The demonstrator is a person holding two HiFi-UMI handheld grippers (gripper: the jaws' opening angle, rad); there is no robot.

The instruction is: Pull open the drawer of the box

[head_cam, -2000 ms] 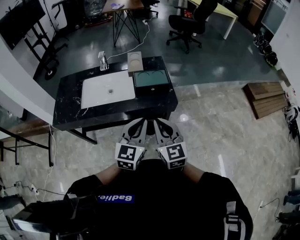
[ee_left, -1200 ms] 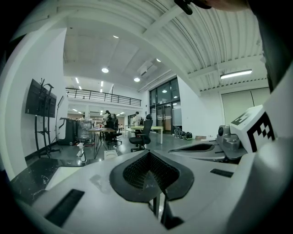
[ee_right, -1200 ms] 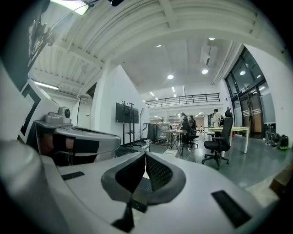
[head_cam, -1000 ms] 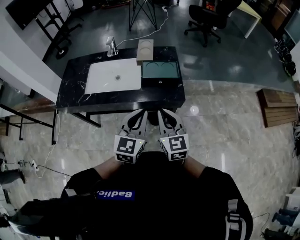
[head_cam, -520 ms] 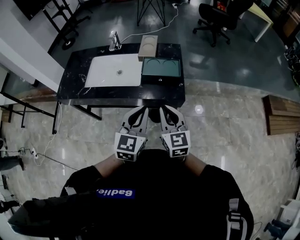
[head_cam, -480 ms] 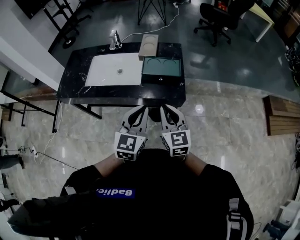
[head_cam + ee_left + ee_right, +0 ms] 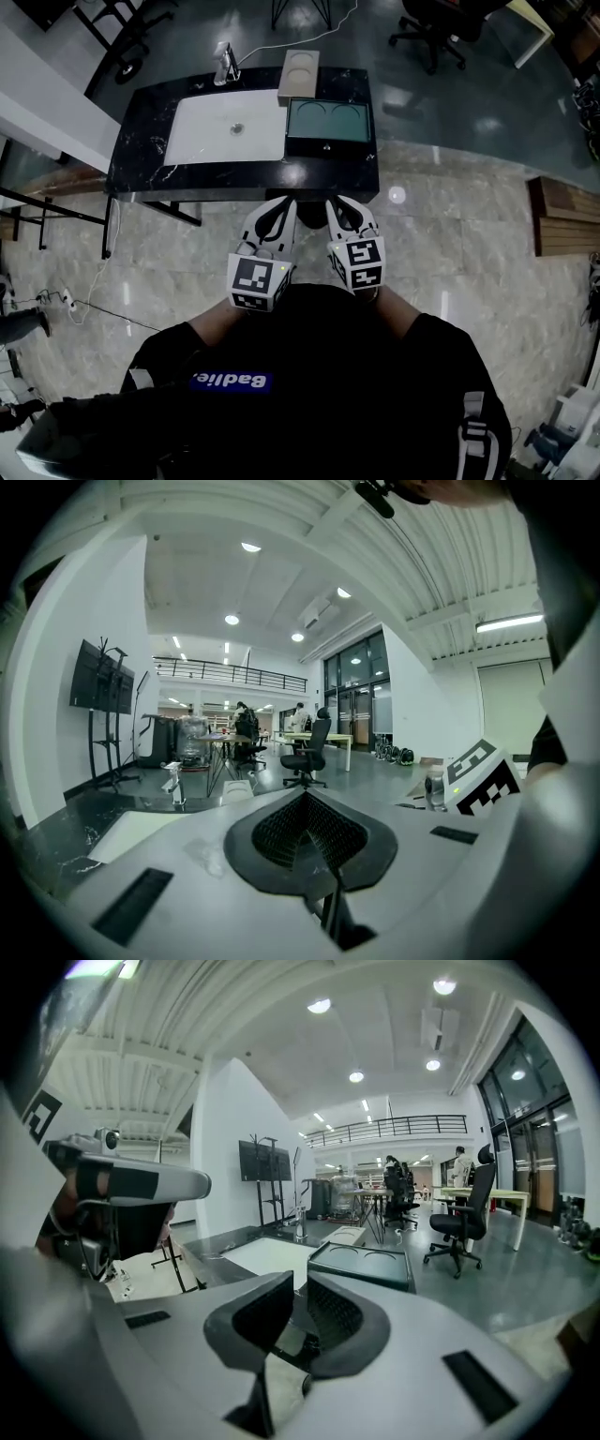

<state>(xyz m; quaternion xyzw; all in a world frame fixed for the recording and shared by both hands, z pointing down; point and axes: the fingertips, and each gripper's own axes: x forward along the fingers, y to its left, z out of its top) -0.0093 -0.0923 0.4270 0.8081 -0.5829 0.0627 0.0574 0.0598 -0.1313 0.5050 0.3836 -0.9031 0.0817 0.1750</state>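
Box (image 7: 326, 122) with the drawer sits on the black counter (image 7: 141, 169), its small knob (image 7: 325, 147) facing the person and the drawer looks shut. Both grippers are held side by side close to the person's chest, well short of the box and pointing roughly level toward it. Left gripper (image 7: 279, 202) has its jaws pressed together, nothing in them. Right gripper (image 7: 337, 202) has just been opening, so there's a small empty gap between its jaws. Left of the box is a white sink (image 7: 225, 139), behind the box a beige tray (image 7: 298, 77), and marbled floor (image 7: 450, 234) spreads around.
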